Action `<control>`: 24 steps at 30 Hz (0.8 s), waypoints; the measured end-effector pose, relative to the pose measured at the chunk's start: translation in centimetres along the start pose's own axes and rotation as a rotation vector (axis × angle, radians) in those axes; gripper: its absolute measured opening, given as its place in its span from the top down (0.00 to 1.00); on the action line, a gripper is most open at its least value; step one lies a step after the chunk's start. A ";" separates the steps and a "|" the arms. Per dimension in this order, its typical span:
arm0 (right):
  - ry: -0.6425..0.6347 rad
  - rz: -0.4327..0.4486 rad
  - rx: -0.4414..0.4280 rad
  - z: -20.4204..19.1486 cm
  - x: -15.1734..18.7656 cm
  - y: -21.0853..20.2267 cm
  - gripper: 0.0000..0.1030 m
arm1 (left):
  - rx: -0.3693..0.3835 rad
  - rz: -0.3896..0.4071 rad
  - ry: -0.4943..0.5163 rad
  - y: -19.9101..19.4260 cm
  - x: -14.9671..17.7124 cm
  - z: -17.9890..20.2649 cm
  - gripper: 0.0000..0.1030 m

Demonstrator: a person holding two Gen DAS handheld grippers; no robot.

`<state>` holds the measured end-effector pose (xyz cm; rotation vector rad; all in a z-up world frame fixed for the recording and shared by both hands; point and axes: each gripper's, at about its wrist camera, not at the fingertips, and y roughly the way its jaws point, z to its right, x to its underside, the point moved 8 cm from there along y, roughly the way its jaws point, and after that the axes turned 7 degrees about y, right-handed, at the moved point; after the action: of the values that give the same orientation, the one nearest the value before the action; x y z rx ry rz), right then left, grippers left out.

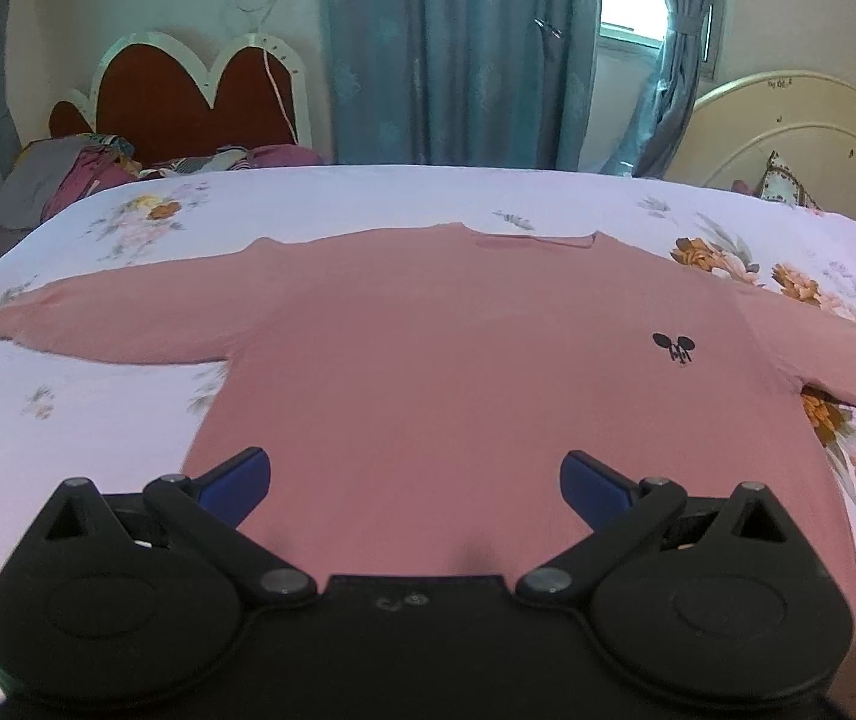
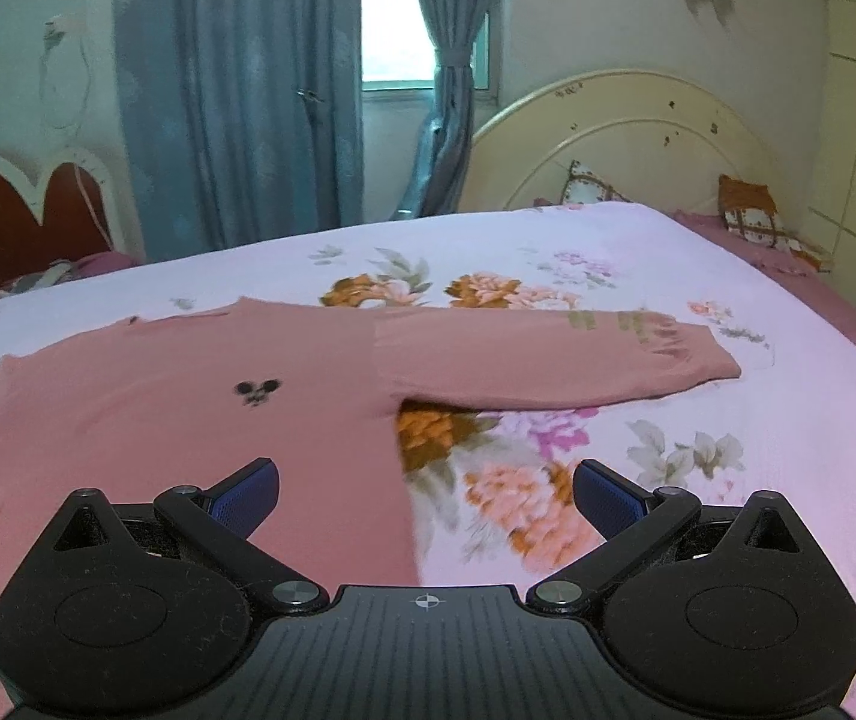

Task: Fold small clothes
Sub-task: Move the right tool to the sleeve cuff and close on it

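Left wrist view: left gripper [image 1: 414,483], jaws spread and empty, over the hem of a pink long-sleeved top [image 1: 428,372] lying flat on a floral bedsheet [image 1: 98,420]; its right cuff is cut off at the frame edge.

Right wrist view: right gripper [image 2: 425,495], jaws spread, over the top's side edge; 1 sleeve [image 2: 547,360] fully visible, chest print [image 2: 257,391] blurred.

— What have you got in front of you?
— Your dusty-pink long-sleeved knit top [image 1: 428,360] lies flat, front up, on the floral bedsheet [image 1: 98,420], both sleeves spread sideways.
— Any markings?
— You can see a small black mouse-head print [image 2: 257,391] on the chest; the neckline points away from you, the hem towards you.
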<state>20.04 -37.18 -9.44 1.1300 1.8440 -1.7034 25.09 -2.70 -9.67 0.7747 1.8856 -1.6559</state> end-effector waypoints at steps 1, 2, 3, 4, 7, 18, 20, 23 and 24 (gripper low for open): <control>0.003 -0.003 0.007 0.6 -0.3 0.8 0.00 | -0.004 0.000 0.006 0.6 -0.3 0.3 0.00; 0.008 -0.007 0.013 1.1 -0.7 1.6 0.00 | -0.004 -0.004 0.015 1.2 -0.6 0.7 0.00; 0.015 -0.010 0.018 1.8 -1.0 2.4 0.00 | -0.005 -0.009 0.018 1.7 -0.9 1.0 0.00; 0.021 -0.013 0.021 2.3 -1.3 3.3 0.00 | -0.007 -0.011 0.022 2.3 -1.1 1.3 0.00; 0.036 -0.020 0.035 4.3 -2.2 5.7 0.01 | -0.004 -0.027 0.027 4.0 -1.8 2.3 0.00; 0.178 -0.063 0.172 14.5 -5.1 14.8 0.09 | 0.019 -0.049 0.097 9.4 -4.4 5.7 0.04; 0.220 -0.089 0.192 16.4 -5.3 16.3 0.35 | 0.019 -0.054 0.102 10.0 -4.7 6.1 0.04; 0.277 -0.105 0.232 19.1 -5.5 18.0 0.35 | 0.014 -0.061 0.111 10.9 -5.0 6.3 0.04; 0.282 -0.108 0.245 19.9 -5.6 18.5 0.35 | 0.013 -0.063 0.113 11.1 -5.1 6.3 0.04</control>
<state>32.84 -58.98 -20.93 1.4569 1.9269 -1.9579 36.61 -8.34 -14.65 0.8381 1.9971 -1.6960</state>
